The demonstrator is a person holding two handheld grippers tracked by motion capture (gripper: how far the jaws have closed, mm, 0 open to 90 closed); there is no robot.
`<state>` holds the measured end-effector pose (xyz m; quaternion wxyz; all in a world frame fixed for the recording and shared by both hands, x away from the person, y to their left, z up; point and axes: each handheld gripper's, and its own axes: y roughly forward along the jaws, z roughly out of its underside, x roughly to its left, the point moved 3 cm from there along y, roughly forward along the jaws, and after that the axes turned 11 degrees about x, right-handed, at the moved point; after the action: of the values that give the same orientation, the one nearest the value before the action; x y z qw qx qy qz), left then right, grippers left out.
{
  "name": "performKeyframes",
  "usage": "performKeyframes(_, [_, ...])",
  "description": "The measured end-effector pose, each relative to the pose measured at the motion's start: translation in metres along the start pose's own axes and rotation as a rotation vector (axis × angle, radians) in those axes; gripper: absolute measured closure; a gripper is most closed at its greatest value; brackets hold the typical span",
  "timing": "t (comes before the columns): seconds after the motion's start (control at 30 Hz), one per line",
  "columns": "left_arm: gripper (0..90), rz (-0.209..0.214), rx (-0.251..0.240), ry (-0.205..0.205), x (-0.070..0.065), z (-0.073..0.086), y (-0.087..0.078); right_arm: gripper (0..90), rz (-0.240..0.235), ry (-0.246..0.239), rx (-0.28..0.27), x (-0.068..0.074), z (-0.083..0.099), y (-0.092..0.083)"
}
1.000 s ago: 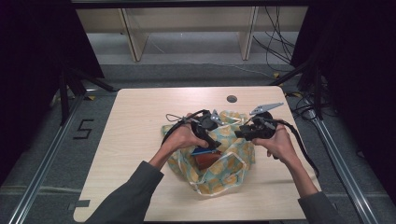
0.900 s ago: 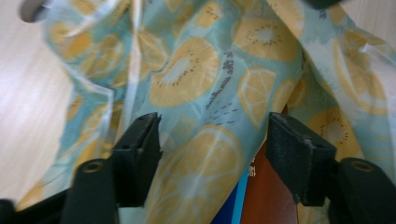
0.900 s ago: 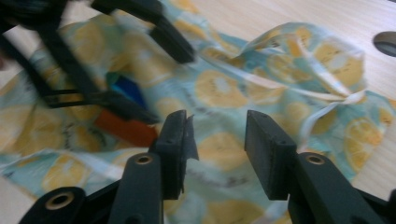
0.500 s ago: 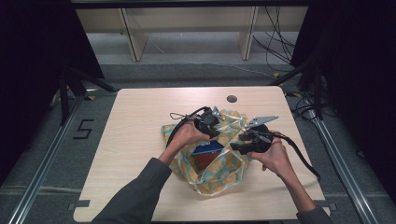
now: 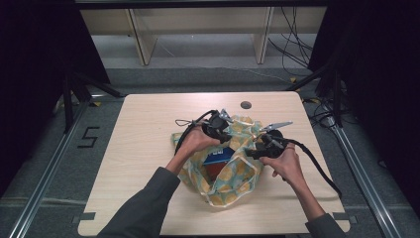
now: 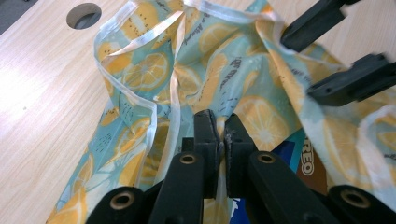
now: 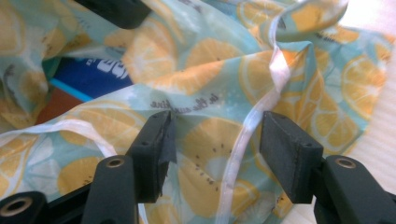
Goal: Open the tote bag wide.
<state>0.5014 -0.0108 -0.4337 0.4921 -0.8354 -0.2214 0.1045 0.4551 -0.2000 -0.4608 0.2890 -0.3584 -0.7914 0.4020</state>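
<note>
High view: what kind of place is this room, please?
Probably a lab recording station: a bare wooden table framed by metal rails, black curtains at both sides, and loose cables on the floor.

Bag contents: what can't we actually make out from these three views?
- Blue packet, left gripper view: the lemon-print bag covers most of its label, so only part of the lettering shows.
- Red-brown item, right gripper view: mostly under bag folds; cannot tell what it is.
- Small print on the bag, right gripper view: too small and blurred.
- Left gripper: clamped on fabric; which edge of the bag is unclear.
- Right gripper: open above the fabric; contact is unclear.
</note>
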Motion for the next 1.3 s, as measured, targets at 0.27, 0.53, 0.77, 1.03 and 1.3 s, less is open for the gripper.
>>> performKeyframes(0.27, [87.0, 0.006, 0.0, -0.018, 0.006, 0.003, 0.002, 89.4, -0.061, -0.115, -0.029, 0.006, 0.002, 0.012])
performKeyframes(0.53, [88.5, 0.002, -0.001, -0.037, 0.014, 0.007, 0.001, 90.0, -0.078, -0.102, -0.123, -0.018, 0.005, -0.045])
performKeyframes(0.77, [88.9, 0.011, -0.03, -0.127, 0.035, 0.012, 0.004, 90.0, 0.07, -0.072, 0.087, -0.057, 0.053, -0.024])
performKeyframes(1.03, [87.4, 0.006, -0.038, -0.234, 0.049, 0.011, 0.02, 90.0, 0.117, -0.15, 0.242, -0.046, 0.067, 0.003])
performKeyframes(1.3, [59.5, -0.032, -0.06, -0.244, 0.042, 0.014, -0.001, 60.2, 0.064, -0.067, 0.055, -0.035, 0.046, -0.053])
